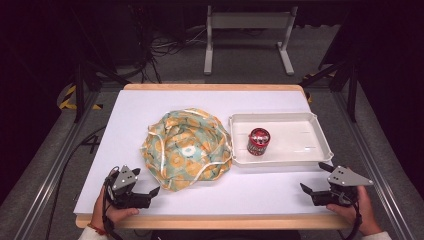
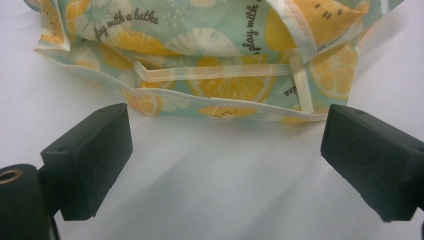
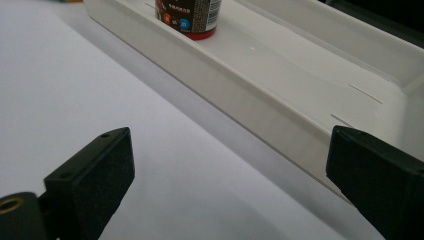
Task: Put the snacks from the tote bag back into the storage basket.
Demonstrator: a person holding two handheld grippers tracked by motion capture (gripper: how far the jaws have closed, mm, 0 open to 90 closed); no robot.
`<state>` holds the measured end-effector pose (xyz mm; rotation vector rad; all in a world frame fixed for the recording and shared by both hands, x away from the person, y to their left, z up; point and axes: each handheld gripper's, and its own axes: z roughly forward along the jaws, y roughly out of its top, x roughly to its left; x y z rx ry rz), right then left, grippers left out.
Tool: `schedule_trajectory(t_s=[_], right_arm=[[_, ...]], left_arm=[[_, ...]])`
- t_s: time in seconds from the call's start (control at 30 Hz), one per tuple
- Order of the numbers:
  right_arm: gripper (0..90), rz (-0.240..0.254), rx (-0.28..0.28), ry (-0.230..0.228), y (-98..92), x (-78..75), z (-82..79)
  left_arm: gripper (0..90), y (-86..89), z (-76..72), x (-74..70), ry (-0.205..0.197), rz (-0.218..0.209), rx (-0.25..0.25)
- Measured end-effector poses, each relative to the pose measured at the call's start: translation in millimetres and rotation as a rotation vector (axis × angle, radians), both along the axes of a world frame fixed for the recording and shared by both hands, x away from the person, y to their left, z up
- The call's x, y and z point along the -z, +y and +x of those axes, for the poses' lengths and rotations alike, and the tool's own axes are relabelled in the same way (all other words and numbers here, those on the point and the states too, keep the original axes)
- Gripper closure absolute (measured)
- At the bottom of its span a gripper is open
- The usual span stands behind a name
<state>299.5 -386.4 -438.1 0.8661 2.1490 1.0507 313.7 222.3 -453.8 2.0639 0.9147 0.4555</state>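
A crumpled cloth bag [image 1: 186, 147] with a lemon print, teal ground and cream straps lies in the middle of the white table top [image 1: 130, 115]. To its right a white tray [image 1: 300, 135] holds one upright red can [image 1: 258, 141] near its left end. My left gripper [image 1: 146, 181] rests open near the front left edge, just short of the bag's near hem [image 2: 220, 107], with nothing between its jaws [image 2: 225, 160]. At the front right my right gripper [image 1: 315, 177] is open and empty too. It faces the tray's near wall [image 3: 260, 100], with the can [image 3: 192, 15] farther off.
The table's wooden front edge [image 1: 210, 221] runs just behind both hands. Bare white surface lies between the grippers and left of the bag. Beyond the table stand a grey metal frame [image 1: 247, 35] and cables on the floor.
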Motion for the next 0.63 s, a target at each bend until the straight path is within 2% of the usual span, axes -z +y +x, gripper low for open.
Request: schedule_trajectory(t_s=[0.27,0.43,0.63], right_arm=[[5.9,0.002,-0.007,0.011,1.2,0.1,1.0],[6.7,0.008,0.006,-0.012,1.1,-3.1,0.5],[6.7,0.017,0.001,-0.012,0.9,-4.2,-0.1]], left_arm=[[7.3,0.6,-0.1,-0.6,-0.003,-0.006,-0.006],[7.5,-0.1,0.5,-0.4,-0.001,-0.005,-0.011],[7.7,-1.1,0.4,-0.4,-0.003,-0.001,-0.009]])
